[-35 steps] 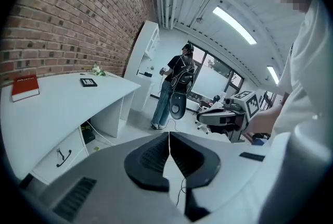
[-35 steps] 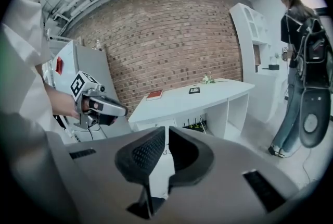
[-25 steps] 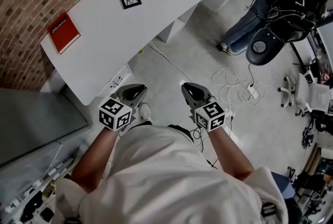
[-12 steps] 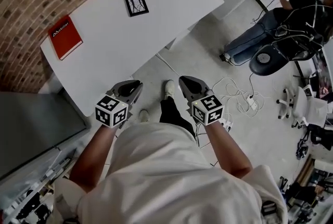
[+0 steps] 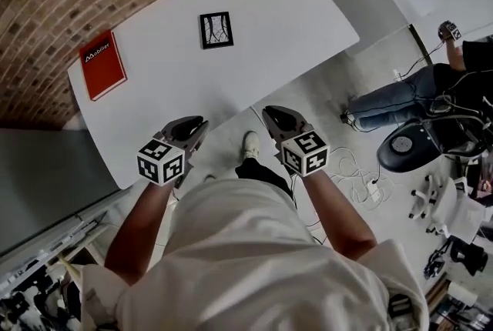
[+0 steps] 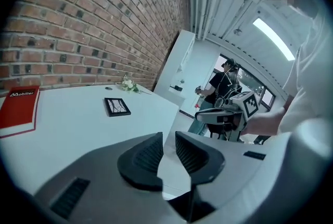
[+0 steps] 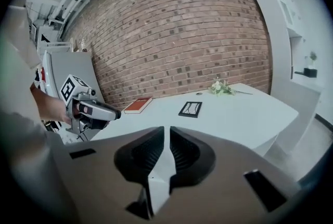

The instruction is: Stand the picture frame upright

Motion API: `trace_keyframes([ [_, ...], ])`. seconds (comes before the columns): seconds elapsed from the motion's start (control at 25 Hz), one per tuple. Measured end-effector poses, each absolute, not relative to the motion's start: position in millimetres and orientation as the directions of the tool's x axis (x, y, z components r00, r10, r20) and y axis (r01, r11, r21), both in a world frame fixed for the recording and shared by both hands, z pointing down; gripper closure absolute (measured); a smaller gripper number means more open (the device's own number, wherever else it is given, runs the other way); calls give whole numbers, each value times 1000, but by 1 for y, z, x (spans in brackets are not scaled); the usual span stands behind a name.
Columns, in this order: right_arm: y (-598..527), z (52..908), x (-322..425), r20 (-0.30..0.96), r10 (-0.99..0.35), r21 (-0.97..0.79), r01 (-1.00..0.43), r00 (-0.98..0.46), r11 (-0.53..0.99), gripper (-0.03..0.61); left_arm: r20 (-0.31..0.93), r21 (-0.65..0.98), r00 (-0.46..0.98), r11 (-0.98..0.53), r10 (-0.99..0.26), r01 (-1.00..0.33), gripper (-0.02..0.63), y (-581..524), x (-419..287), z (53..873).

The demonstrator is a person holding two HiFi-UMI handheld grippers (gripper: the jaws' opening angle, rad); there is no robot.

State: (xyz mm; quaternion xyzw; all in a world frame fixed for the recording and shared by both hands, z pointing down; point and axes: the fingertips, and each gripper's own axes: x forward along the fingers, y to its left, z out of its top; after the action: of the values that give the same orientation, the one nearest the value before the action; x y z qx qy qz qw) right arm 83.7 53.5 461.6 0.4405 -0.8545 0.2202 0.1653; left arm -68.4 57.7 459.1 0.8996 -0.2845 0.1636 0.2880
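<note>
While the picture frame (image 5: 216,30) lies flat on the white table (image 5: 308,21), well beyond both grippers, the left gripper (image 5: 196,124) is empty, its jaws just opening wider; the right gripper (image 5: 275,115) holds nothing, jaws a narrow slit apart; a red book (image 5: 103,65) lies far left

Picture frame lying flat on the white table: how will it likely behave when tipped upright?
The picture frame looks thin and rigid, so probably stiff and light. Lying flush on the smooth white table, it may slide rather than lift. Upright, so thin a frame would probably tip easily.
</note>
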Motion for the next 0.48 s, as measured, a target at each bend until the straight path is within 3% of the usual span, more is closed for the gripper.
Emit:
trace_keyframes([
  [0.48,-77,504,125,510,-489,-297,-678,-708,673,520,535,396,655,-527,-534,-752,518,-55,-33,480],
])
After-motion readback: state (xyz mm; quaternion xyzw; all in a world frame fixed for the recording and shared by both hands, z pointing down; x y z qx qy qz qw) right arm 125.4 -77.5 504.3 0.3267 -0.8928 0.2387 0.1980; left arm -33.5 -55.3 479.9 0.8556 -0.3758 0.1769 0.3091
